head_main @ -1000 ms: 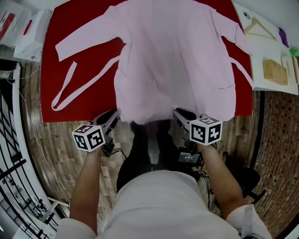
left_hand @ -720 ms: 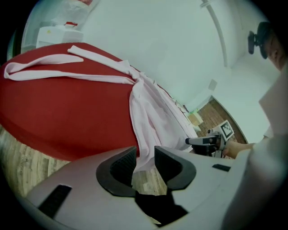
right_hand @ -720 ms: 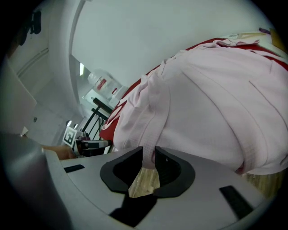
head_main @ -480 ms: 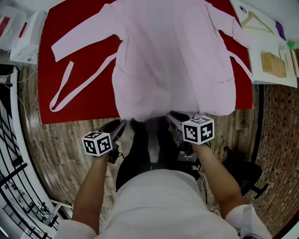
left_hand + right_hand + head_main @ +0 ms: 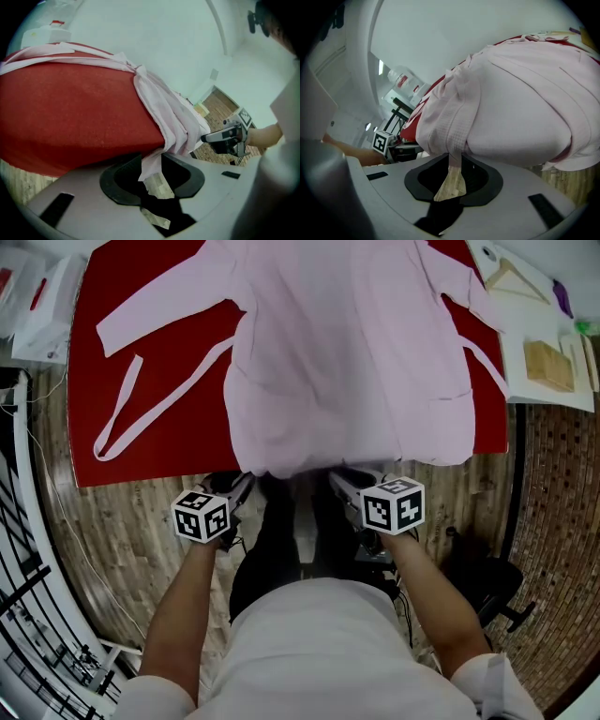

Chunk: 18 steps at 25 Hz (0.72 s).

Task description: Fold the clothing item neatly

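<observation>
Pink hem (image 5: 291,460) hangs loose between just-opened jaws of left gripper (image 5: 241,484) and right gripper (image 5: 339,478).

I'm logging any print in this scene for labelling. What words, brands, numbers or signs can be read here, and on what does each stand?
No text here can be read.
White boxes: red print, too small to read.
White bottle: red label, blurred.
Left marker cube and right marker cube: black-and-white square patterns only, no letters or numbers.
</observation>
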{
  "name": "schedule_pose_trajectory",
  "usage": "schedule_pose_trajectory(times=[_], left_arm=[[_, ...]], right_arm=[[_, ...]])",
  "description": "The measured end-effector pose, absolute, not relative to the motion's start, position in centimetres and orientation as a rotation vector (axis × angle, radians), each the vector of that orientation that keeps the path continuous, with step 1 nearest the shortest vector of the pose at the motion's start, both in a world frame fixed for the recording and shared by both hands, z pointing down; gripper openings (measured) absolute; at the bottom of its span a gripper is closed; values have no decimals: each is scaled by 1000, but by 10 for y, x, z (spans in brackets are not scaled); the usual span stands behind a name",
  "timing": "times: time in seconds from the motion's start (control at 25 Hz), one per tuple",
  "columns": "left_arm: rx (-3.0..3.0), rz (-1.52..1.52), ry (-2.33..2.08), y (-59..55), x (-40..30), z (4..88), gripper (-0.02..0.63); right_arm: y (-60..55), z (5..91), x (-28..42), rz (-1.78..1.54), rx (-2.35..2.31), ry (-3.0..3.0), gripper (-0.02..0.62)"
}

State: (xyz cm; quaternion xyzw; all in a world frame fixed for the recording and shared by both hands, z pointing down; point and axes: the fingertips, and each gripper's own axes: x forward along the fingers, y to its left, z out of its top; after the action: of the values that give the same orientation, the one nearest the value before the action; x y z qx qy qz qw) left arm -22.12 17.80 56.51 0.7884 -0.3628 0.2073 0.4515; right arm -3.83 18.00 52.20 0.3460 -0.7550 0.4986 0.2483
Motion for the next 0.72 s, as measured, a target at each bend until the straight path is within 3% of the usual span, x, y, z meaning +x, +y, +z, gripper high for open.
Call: schedule_pose_trajectory(times=[0.2, 0.28, 0.52, 0.64, 0.72], left_arm=[[2009, 558, -839, 178, -214, 569, 106], [2032, 557, -825, 179, -211, 566, 35], [2106, 523, -756, 184, -205, 551, 15], [2121, 511, -734, 185, -206, 547, 14], [2123, 496, -729, 185, -207, 544, 14]], right_arm=[[179, 542, -39, 1169, 951, -2023, 66], [178, 547, -40, 1073, 937, -2034, 66], [181, 551, -57, 981, 846, -2136, 104], [178, 550, -59, 1027, 873, -2149, 100], [177, 545, -58, 1055, 897, -2157, 48]])
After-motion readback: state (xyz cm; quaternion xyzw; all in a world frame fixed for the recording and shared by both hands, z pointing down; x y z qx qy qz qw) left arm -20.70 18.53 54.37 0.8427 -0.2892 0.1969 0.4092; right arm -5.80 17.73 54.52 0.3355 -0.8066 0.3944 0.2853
